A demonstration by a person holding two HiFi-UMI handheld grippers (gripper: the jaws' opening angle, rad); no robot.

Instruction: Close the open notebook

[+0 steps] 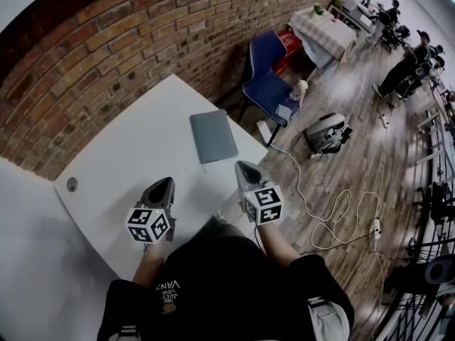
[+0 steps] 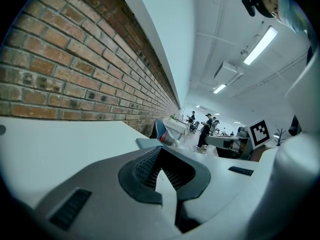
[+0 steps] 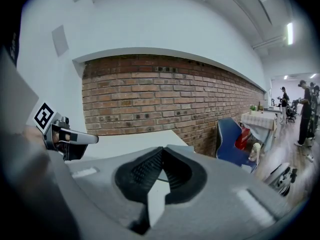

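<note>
The bench (image 1: 135, 155) is smooth, matt white, the notebook (image 1: 213, 136) has a matt grey cover, the wall (image 1: 106, 41) is rough red brick, and the floor (image 1: 355, 180) is glossy wood planks.

Open-plan office: brick wall (image 1: 106, 41), white desk (image 1: 135, 155), strip lights (image 2: 258, 45), distant workstations (image 2: 235, 143).

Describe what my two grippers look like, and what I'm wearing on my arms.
The left gripper and right gripper are both grey, tapered plastic shells. Each carries a white cube with black square markers. Their inner pads are dark and ribbed. No cables show. You wear a black short-sleeved T-shirt with pale lettering.
</note>
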